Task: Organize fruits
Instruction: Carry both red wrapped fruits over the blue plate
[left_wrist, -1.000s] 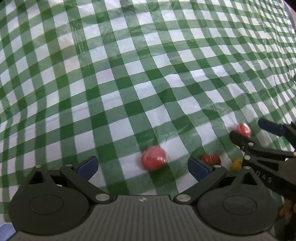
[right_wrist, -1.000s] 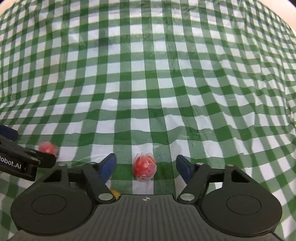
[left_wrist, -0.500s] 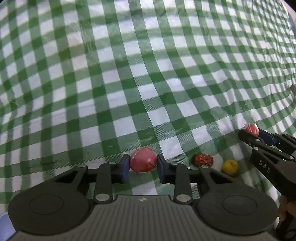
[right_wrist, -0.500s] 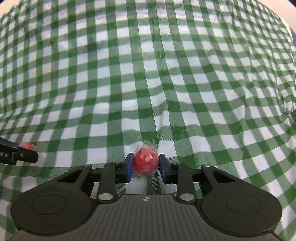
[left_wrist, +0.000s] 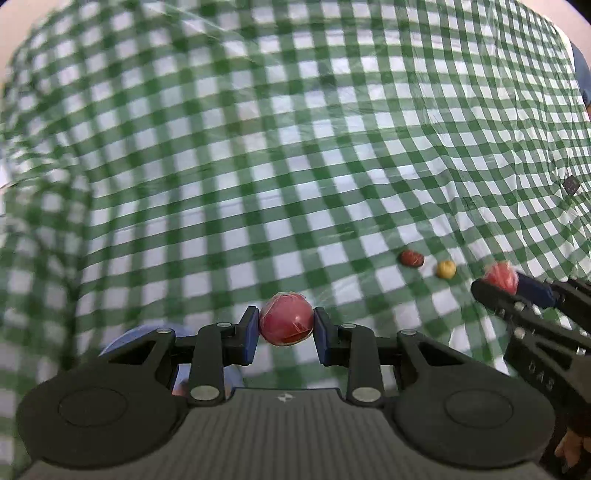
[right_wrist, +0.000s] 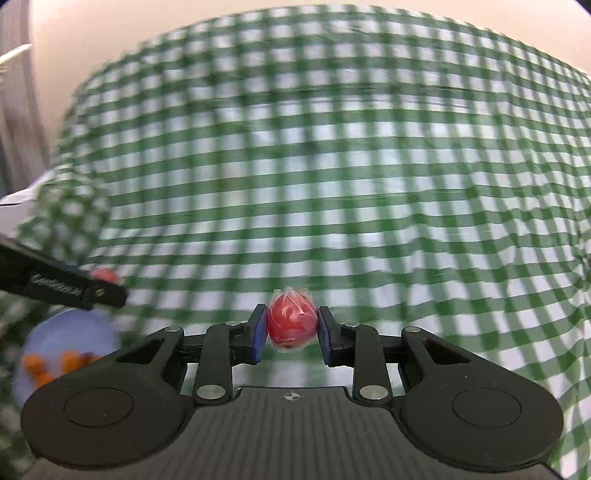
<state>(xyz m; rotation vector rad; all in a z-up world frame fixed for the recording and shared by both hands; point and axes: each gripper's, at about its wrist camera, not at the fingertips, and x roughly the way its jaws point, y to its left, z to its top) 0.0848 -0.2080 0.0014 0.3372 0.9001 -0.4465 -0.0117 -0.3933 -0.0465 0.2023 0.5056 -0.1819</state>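
**Both grippers clamped on wrapped red fruit, lifted off the cloth**

Left gripper (left_wrist: 286, 326): the blue pads (left_wrist: 250, 334) press both sides of a round dark-red fruit in clear plastic wrap (left_wrist: 286, 324). The jaws have just been closing, and the fruit sits squarely between them, clear of the green-and-white checked tablecloth (left_wrist: 258, 166).

Right gripper (right_wrist: 291, 328): shut on a second round red fruit in crinkled clear wrap (right_wrist: 291, 324), with the pads tight on its left and right flanks. This fruit is also off the cloth. In the left wrist view the same gripper (left_wrist: 511, 284) comes in from the right edge with its red fruit (left_wrist: 500, 276) at the tips.

Landmark is the left gripper's fruit, as seen in the left wrist view:
- A small dark-red wrinkled fruit (left_wrist: 411, 258) lies on the cloth up and to the right of it, well apart.
- A small yellow round fruit (left_wrist: 446, 268) lies just beside the wrinkled one, farther right, between it and the right gripper's tips.
- A pale blue round plate (left_wrist: 122, 338) shows low left of it, mostly hidden behind the left gripper's linkage.

In the right wrist view the same plate (right_wrist: 74, 332) sits low left and carries several small orange pieces (right_wrist: 55, 363), too blurred to name. The left gripper (right_wrist: 105, 284) reaches in above the plate. A dark diamond-shaped tag (left_wrist: 571, 184) lies on the cloth far right.

Both views carry motion blur, so the cloth detail is soft.
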